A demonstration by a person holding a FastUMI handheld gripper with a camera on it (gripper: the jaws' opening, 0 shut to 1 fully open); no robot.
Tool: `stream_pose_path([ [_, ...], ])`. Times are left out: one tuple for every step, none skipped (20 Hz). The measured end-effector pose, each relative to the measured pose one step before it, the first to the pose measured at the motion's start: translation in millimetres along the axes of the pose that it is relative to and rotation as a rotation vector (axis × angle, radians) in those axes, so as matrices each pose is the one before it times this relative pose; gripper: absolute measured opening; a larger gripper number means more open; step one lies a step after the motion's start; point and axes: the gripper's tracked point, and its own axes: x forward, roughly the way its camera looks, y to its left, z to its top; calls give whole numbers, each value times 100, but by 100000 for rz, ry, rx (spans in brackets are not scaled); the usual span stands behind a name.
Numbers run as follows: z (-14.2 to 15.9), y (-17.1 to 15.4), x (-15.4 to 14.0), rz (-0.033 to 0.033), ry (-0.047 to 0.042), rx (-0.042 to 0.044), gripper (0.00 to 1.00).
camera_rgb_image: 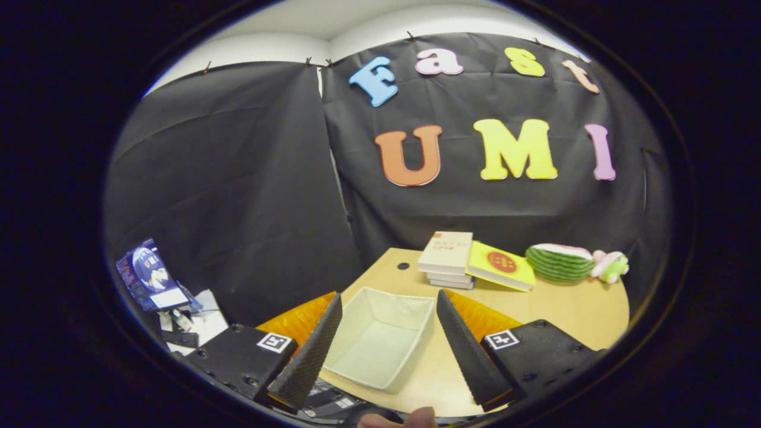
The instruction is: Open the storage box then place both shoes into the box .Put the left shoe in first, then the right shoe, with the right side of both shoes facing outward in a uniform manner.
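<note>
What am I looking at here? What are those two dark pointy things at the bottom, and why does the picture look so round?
The two pointy things are the fingers of a gripper, a grabbing tool a person holds in one hand. A camera rides on the tool and looks forward along the fingers; its bulging lens makes everything look round. The fingers are spread open and hold nothing. Between them, on a wooden table, sits an open, empty white box. Beyond it lie a stack of books, a yellow book leaning on the stack, a watermelon toy and a small plush toy. I can't see any shoes.
</note>
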Motion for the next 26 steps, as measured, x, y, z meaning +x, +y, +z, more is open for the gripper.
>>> stream_pose_path([
  [-452, -1166, -677, -2704, 1880, -1599, 100],
  [-469, -911, -709, -1805, 1703, -157, 100],
  [-377, -1019, -623, -1385, 1507, 931, 100],
  [-572, -1197, -447, -1759, 1832, 1184, 100],
  [-856, -1557, -287, -1952, 2101, 1195, 100],
  [-989, -1571, -120, -2243, 2349, 919, 100],
  [-857, -1458, 211, -2149, 1759, 1204, 100],
  [-1281, -1777, 290, -2911, 3214, 1499, 100],
  [-879, -1515, 292, -2086, 2409, 2437, 100],
  [-1033, -1317, 369, -1873, 2713, 2804, 100],
  [-930, -1161, 457, -1315, 3191, 2483, 100],
  [-959, -927, 542, 100, 3399, 2243, 100],
  [-1164, -576, 679, 357, 4397, 1251, 100],
  [-941, -1226, 763, -1363, 3762, 1248, 100],
  [-904, -1180, 953, -1900, 3702, 1350, 100],
  [-1162, -686, 1046, -1290, 4138, 1201, 100],
  [-1149, -568, 1055, -318, 4315, 2068, 100],
  [-790, -532, 1042, 10, 3691, 2905, 100],
  [-844, -527, 1042, 3, 3409, 2711, 100],
  [-664, -540, 1025, -260, 3399, 1753, 100],
  [-347, -391, 1092, 410, 2568, 1275, 100],
  [-400, -563, 1135, -711, 2692, 644, 100],
  [-237, -642, 949, -1190, 2171, 570, 100],
  [-408, -691, 869, -1455, 2097, 293, 100],
  [-175, -548, 761, -1288, 1424, 546, 100],
  [-121, -362, 600, -703, 1329, 504, 100],
])
